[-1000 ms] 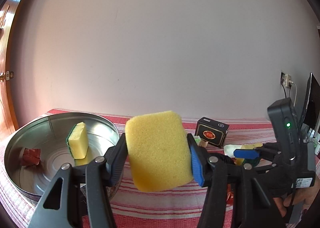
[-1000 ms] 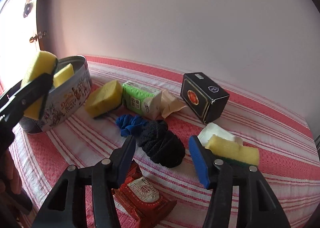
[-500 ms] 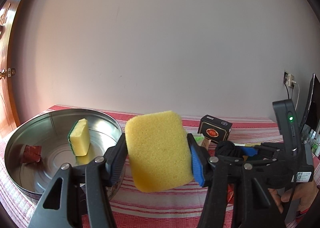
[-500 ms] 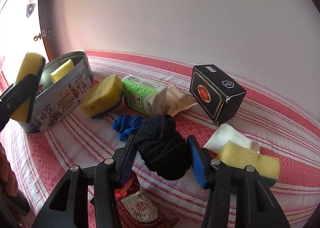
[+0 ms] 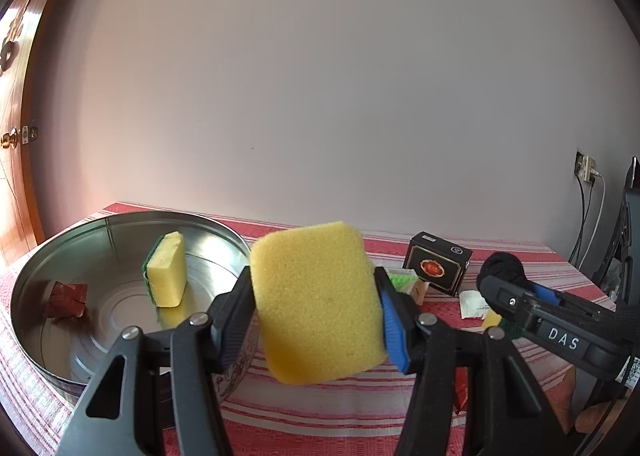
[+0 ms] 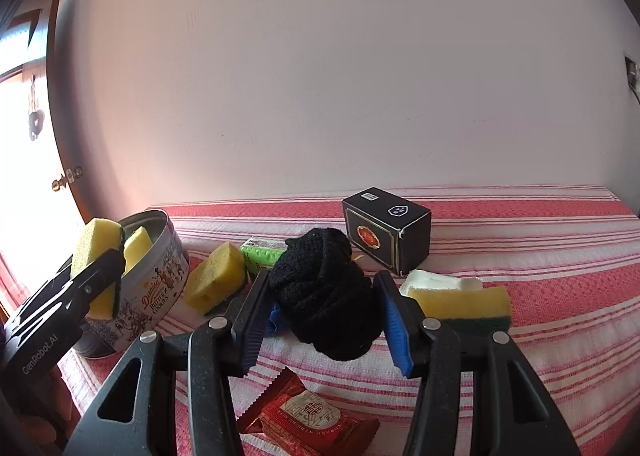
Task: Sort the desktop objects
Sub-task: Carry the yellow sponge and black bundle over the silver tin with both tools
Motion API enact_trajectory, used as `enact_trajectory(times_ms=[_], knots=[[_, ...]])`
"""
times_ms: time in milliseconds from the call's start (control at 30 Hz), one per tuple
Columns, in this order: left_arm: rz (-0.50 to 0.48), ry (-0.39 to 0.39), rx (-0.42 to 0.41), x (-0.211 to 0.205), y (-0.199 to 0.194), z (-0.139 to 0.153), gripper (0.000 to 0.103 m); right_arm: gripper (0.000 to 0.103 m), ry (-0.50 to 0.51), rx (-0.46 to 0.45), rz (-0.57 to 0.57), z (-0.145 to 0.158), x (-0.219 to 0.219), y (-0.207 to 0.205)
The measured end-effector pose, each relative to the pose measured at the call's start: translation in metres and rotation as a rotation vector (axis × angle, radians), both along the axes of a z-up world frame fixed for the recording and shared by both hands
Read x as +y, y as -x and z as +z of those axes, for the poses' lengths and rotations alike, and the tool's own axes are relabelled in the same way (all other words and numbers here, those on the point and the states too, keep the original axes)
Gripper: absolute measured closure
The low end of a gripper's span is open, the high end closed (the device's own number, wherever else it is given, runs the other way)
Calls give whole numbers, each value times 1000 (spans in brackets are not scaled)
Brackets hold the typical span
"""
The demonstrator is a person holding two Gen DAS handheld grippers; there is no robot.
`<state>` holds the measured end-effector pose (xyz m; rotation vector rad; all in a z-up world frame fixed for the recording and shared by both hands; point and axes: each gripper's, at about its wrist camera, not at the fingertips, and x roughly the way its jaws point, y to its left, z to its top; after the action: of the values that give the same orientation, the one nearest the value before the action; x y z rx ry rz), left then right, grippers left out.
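Observation:
My left gripper (image 5: 316,316) is shut on a yellow sponge (image 5: 316,300) and holds it in the air beside the round metal cookie tin (image 5: 36,276). The tin holds a yellow-green sponge (image 5: 166,274) and a red packet (image 5: 66,298). My right gripper (image 6: 326,320) is shut on a black knitted bundle (image 6: 326,292), lifted above the striped red cloth (image 6: 540,256). The bundle also shows in the left wrist view (image 5: 502,270). The left gripper with its sponge (image 6: 94,248) shows in the right wrist view by the tin (image 6: 154,292).
On the cloth lie a yellow sponge (image 6: 216,276), a green packet (image 6: 262,252), a blue fabric piece (image 6: 276,320), a black box (image 6: 386,230), a white sachet (image 6: 436,280), a yellow-green sponge (image 6: 464,306) and a red snack packet (image 6: 308,416). A wall stands behind.
My right gripper closed on the black bundle and lifted it off the cloth. My left gripper kept the sponge and shifted slightly beside the tin.

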<state>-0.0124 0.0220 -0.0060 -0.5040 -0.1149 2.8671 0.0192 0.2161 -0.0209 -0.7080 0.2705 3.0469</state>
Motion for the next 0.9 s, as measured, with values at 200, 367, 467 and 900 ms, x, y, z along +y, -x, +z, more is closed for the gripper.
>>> enact_trajectory(times_ms=[200,367,467,900], knots=[[3,-7,-2,0,0,0,46,49,46,3,16,1,-1,-5],[7,-16,-4,-2,0,1,46,49,31,20,19,3,-14,-13],[14,-7,6,-2,-2,2,46,49,32,24,22,2,-21,-16],[27,-47,21,-17,-5,8,46,49,26,9,73,-3,-60,-18]])
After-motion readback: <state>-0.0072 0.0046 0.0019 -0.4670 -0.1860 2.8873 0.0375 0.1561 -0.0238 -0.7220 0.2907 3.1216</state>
